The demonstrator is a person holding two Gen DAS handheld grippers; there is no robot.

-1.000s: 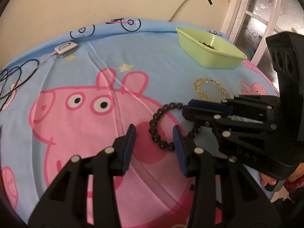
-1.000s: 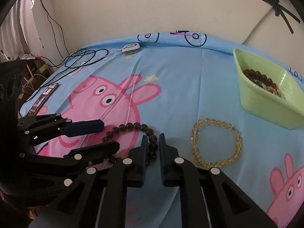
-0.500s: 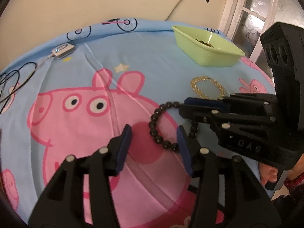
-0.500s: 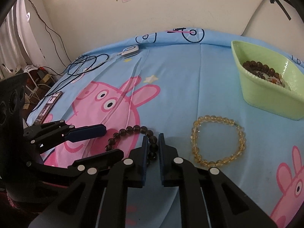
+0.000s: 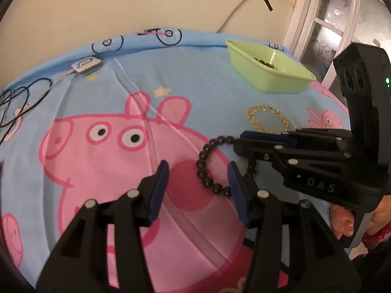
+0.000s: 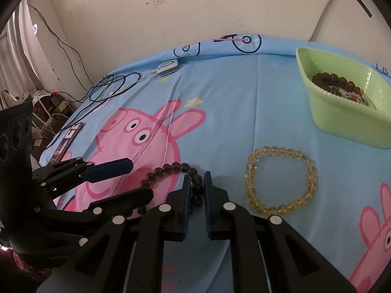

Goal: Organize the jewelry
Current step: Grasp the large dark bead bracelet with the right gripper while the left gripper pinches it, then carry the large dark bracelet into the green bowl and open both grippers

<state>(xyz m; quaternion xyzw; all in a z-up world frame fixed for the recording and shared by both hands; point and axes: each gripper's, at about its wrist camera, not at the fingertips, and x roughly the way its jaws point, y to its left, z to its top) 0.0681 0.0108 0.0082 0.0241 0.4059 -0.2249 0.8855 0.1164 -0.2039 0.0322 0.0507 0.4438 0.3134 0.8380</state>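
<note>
Dark bead bracelet lies on the blue cartoon-pig sheet, 1 side of its loop caught between the pads of the right gripper. That gripper's jaws stand narrow, closed on the beads; the remainder of the loop trails out to its left across the pink print.

Left gripper sits just left of the right one, jaws parted wide, nothing between them. The bracelet's near arc lies just ahead of its right pad; whether pad and beads touch I cannot tell.

Yellow bead bracelet lies flat just right of the right gripper, apart from the dark one.

Green tray stands farther ahead and to the right, with several brown bead strands inside.

Far ahead-left: white device and black cables near the sheet's edge.
</note>
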